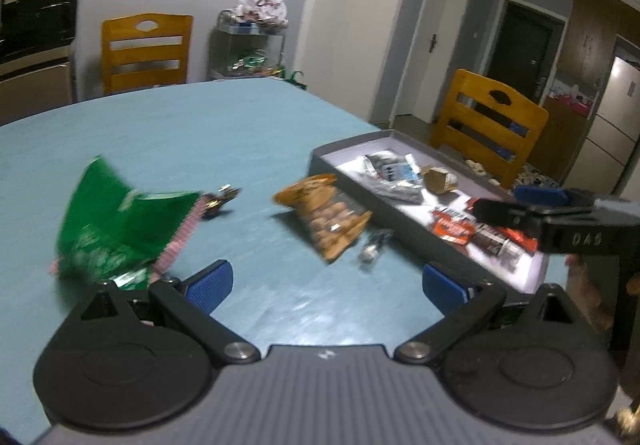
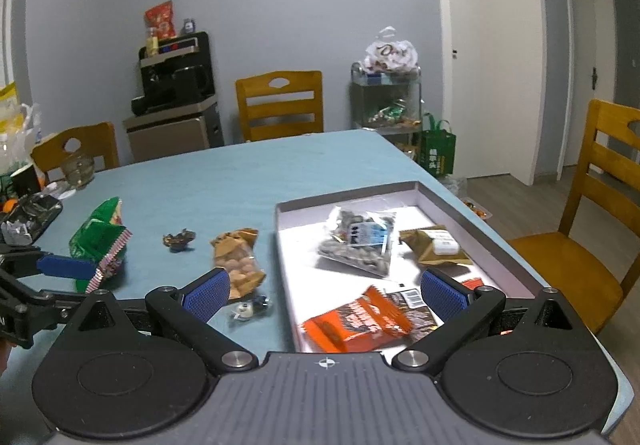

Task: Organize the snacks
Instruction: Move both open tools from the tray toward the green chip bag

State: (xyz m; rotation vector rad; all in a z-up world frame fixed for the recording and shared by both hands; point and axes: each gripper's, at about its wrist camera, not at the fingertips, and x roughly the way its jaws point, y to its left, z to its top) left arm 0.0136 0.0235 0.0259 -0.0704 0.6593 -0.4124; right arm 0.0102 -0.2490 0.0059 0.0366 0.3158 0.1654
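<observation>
We see both grippers spread wide, nothing between their blue ribbed pads. The left gripper [image 1: 326, 283] hovers over the light-blue tablecloth [image 1: 208, 133]; the right gripper [image 2: 325, 293] hangs over the near left corner of the shallow grey cardboard box with a pale lilac floor [image 2: 448, 201].

Inside the box lie a clear bag of dark round snacks with a blue-and-white label [image 2: 360, 241], a brown paper-look packet with a white sticker [image 2: 434, 247] and an orange foil packet [image 2: 356, 323] overlapping a dark packet with a barcode [image 2: 412, 309]. Their lettering is too small to read.

Loose on the cloth, left of the box: a clear bag of tan round nuts with orange ends [image 2: 238, 263], a small blue-and-white wrapped candy [image 2: 248, 310] just beside the box wall, a small dark twisted candy [image 2: 180, 239], and a crumpled green foil bag with a pink zigzag edge [image 2: 100, 239].

In the left wrist view the right gripper's black body bears embossed letters that appear to read "DAS" [image 1: 586, 239].
</observation>
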